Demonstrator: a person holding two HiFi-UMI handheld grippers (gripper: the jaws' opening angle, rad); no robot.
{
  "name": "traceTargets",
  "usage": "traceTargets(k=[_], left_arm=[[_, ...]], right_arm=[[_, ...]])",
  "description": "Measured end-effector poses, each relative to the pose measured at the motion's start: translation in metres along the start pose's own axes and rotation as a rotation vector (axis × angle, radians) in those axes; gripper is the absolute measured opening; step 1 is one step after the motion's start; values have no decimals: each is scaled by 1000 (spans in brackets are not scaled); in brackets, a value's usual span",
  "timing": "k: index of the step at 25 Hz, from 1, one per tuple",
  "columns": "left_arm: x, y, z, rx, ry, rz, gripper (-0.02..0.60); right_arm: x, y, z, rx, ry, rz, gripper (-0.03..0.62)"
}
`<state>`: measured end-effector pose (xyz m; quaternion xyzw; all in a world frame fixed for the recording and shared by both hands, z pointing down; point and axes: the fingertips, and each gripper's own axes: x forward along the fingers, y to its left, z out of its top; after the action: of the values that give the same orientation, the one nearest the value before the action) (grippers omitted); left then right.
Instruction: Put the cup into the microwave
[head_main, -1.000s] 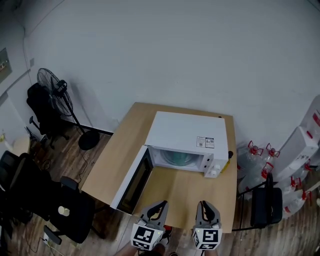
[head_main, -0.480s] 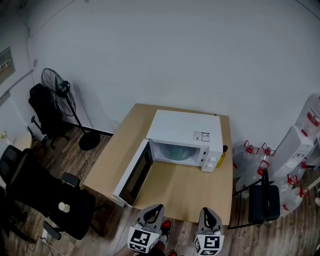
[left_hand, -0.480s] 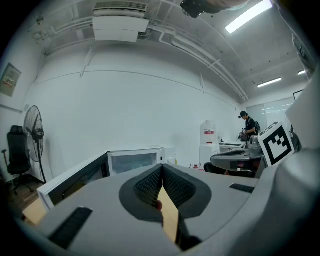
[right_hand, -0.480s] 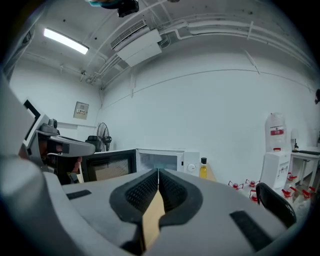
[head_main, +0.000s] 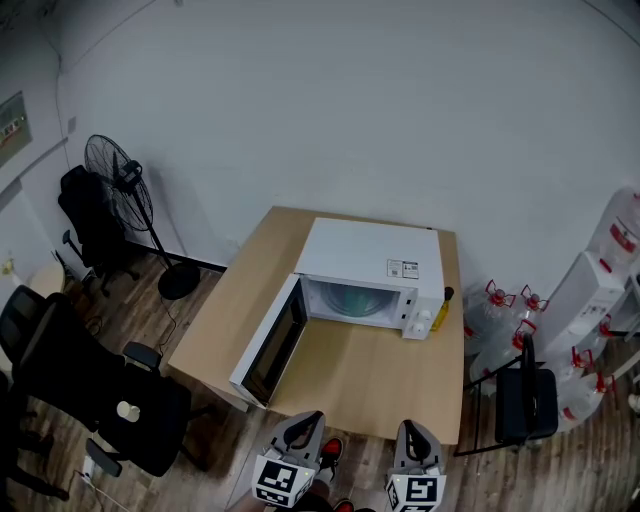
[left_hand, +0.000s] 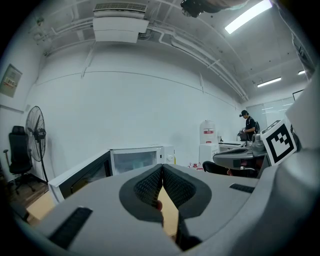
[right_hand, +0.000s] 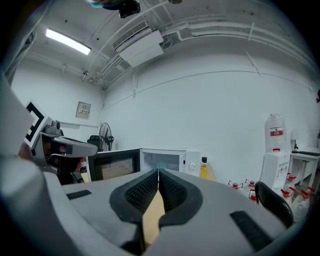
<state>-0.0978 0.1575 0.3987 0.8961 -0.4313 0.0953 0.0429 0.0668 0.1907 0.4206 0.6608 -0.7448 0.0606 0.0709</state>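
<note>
Cup: not plainly seen; a pale teal shape inside the microwave (head_main: 372, 262) might have been it, too small to tell.
Door (head_main: 270, 345): swung open on the left side.
Direction: cavity lay straight ahead across the desk (head_main: 375, 385), well apart from both grippers.
Left gripper (head_main: 305, 420): fingers closed, empty.
Right gripper (head_main: 414, 428): fingers closed, empty; probably the less obstructed approach.

White microwave (head_main: 372, 262), pale tan table (head_main: 375, 385), yellow black-capped bottle (head_main: 441, 312), black fan (head_main: 112, 165), brown plank floor (head_main: 215, 455)
</note>
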Motion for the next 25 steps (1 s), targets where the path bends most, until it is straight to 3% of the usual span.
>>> traceTargets(k=[25], left_arm=[[-2,-1,1,11,2,3,23]], right_arm=[[-3,1,0,-2,0,0,20]])
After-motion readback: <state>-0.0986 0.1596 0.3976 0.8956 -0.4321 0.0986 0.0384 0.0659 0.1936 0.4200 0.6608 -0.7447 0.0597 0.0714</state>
